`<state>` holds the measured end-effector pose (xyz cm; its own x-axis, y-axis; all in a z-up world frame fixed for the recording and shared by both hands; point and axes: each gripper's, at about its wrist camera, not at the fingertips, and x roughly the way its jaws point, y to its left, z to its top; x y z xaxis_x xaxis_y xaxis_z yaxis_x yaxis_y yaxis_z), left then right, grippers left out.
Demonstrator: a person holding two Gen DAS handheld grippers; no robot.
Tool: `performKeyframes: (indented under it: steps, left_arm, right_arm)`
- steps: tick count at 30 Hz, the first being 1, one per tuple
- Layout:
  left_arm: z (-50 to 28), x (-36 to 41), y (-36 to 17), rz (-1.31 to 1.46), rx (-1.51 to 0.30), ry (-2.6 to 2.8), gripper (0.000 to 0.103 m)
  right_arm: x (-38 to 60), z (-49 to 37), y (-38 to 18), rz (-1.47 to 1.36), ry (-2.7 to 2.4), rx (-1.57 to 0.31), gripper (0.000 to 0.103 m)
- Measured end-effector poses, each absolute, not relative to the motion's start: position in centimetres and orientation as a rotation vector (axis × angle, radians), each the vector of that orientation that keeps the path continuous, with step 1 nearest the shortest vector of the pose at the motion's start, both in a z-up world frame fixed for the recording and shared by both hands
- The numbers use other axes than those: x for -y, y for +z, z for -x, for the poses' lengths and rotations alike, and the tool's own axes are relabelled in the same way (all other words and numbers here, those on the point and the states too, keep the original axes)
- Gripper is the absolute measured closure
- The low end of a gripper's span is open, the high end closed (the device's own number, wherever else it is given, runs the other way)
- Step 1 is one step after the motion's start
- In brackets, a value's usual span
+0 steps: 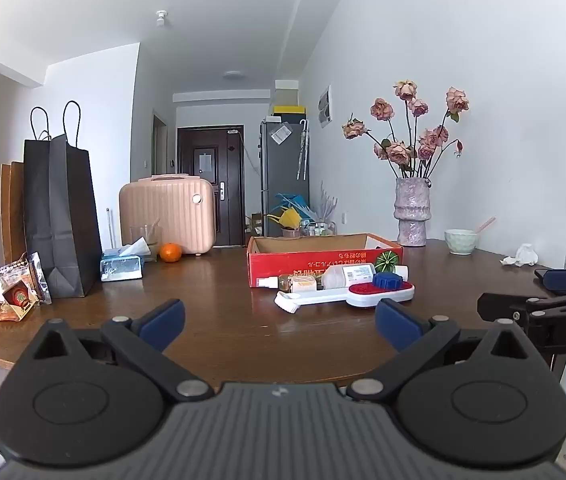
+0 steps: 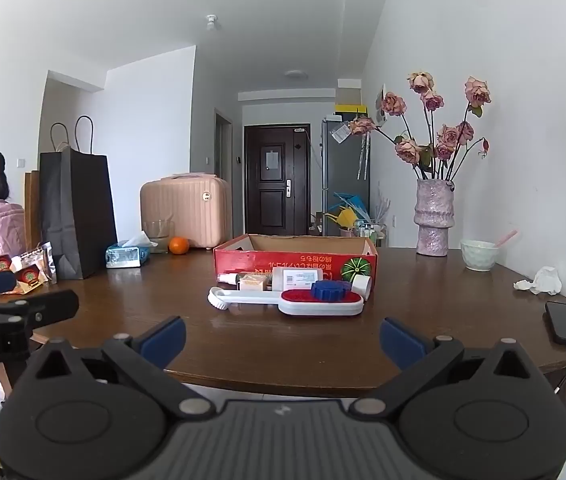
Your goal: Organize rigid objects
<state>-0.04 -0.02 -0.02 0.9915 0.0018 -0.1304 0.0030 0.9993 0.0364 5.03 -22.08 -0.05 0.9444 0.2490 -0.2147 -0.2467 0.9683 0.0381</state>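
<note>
Task barely begun. Red cardboard box (image 2: 295,258) on wooden table (image 2: 243,344), looks empty inside. Brush (image 2: 321,305), blue cap (image 2: 330,290), bottles (image 2: 295,278) heaped just before box, unsorted. Left gripper (image 1: 279,320), right gripper (image 2: 282,338): jaws wide apart, empty, short of heap.

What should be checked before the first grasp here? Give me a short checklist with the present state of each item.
1. Left gripper open, nothing between its fingers: ok.
2. Right gripper open, nothing between its fingers: ok.
3. Red box open at the top: ok; whether it is empty: cannot tell.
4. Brush lies clear in front of the box: ok.
5. Blue knob easy to grasp apart from the brush: cannot tell.
6. Bottles free to lift: not ok, crowded between brush and box.
</note>
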Motion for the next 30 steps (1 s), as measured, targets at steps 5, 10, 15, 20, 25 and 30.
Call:
performKeyframes:
  steps: [5, 10, 15, 20, 25, 30]
  left_arm:
    - [-0.11, 0.10, -0.05, -0.036, -0.146, -0.003, 0.000]
    - [0.10, 0.12, -0.14, -0.036, -0.144, -0.007, 0.000]
    - [0.13, 0.13, -0.14, -0.038, -0.142, -0.005, 0.000]
    - [0.02, 0.17, -0.04, -0.045, -0.145, -0.015, 0.000]
    - [-0.02, 0.15, -0.04, -0.047, -0.145, -0.023, 0.000]
    - [-0.04, 0.29, -0.05, -0.049, -0.151, -0.028, 0.000]
  right_arm:
    - [22.11, -5.05, -0.14, -0.016, 0.257, -0.229, 0.000]
    - [21.92, -5.05, -0.26, -0.024, 0.256, -0.233, 0.000]
    - [21.75, -4.98, -0.35, -0.020, 0.261, -0.230, 0.000]
    - [21.94, -5.24, -0.48, -0.027, 0.262, -0.244, 0.000]
    - [22.15, -5.33, -0.47, -0.031, 0.260, -0.242, 0.000]
    - [22.07, -5.39, -0.57, -0.030, 0.261, -0.248, 0.000]
